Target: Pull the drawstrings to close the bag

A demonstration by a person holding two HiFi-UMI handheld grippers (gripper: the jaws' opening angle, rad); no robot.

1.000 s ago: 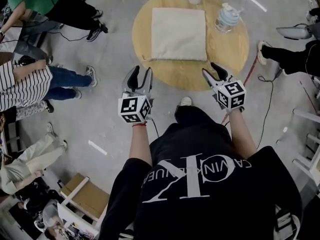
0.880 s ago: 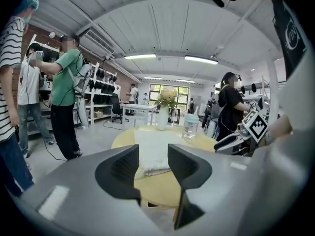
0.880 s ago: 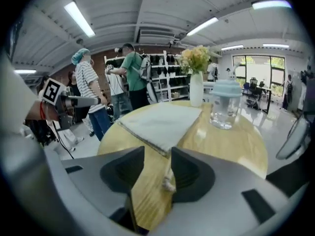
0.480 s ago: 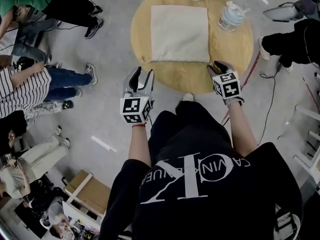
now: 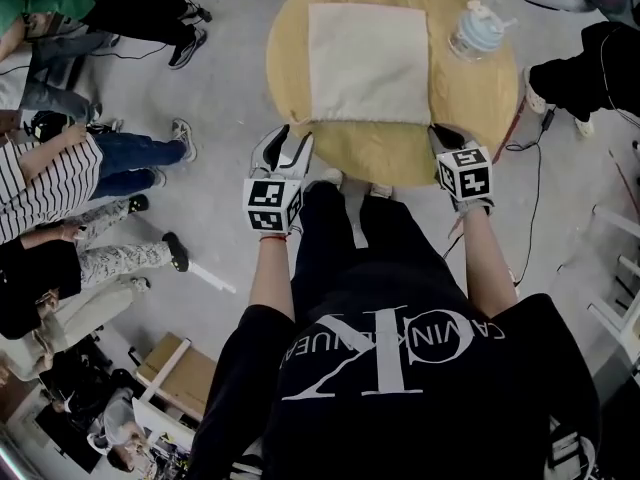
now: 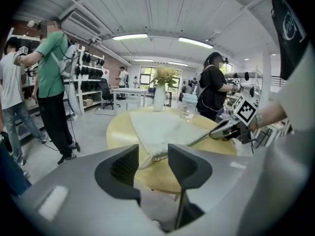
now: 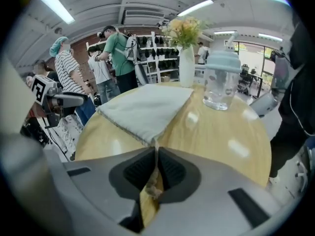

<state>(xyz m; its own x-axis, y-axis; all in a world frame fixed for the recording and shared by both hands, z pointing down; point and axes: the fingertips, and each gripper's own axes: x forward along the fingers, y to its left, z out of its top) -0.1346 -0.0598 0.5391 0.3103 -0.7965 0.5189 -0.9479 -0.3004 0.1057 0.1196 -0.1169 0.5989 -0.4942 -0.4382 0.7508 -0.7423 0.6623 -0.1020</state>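
Note:
A flat cream drawstring bag [image 5: 365, 63] lies on the round wooden table [image 5: 470, 98]. My right gripper [image 5: 443, 133] is at the bag's near right corner. Its jaws have just been closing and are shut on the drawstring [image 7: 153, 188], whose knotted end hangs between the pads. In the right gripper view the bag [image 7: 142, 107] runs straight up from the right gripper [image 7: 155, 154]. My left gripper [image 5: 290, 136] stands open at the near left corner. In the left gripper view the bag's corner [image 6: 147, 159] shows in the gap of the left gripper [image 6: 150, 156], touching neither pad.
A clear water bottle [image 5: 478, 30] with a pale blue lid stands at the table's far right, a white vase [image 7: 186, 65] with flowers at the far edge. Several people [image 5: 60, 158] stand on the floor at left. A cable [image 5: 520, 128] trails by the table's right side.
Both grippers came forward and down to the bag's near corners at the table edge. The right jaws, wide open before, have closed on the drawstring. The left jaws stayed open.

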